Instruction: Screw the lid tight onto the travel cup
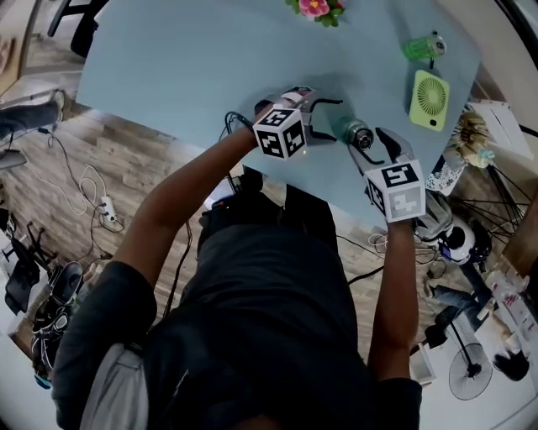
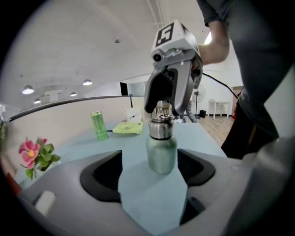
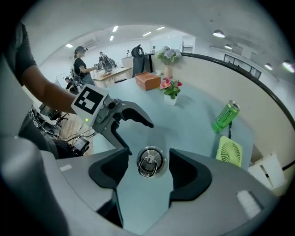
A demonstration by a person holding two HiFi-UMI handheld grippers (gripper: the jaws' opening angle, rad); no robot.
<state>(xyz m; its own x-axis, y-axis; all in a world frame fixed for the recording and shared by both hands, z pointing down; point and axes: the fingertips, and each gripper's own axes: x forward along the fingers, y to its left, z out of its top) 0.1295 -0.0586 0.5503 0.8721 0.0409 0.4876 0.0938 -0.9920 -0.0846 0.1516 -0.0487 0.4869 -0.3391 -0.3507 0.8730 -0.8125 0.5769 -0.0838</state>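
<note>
Right tool (image 1: pixel 374 149) wide open, straddling the lid (image 3: pixel 150 162), pads clear; left tool (image 1: pixel 326 120) open, empty, travel cup (image 2: pixel 162 150) upright on worktop (image 1: pixel 185 59) just ahead. Best brace body first, clamp lid squarely, then twist

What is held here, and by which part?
Nothing: left hand-held gripper and right hand-held gripper are open, clear of the green steel-lidded travel cup.

Table (image 1: pixel 185 59): cup (image 1: pixel 355 133), can (image 1: pixel 423 47), flowers (image 1: pixel 316 8), apparently fan (image 1: pixel 429 100)
</note>
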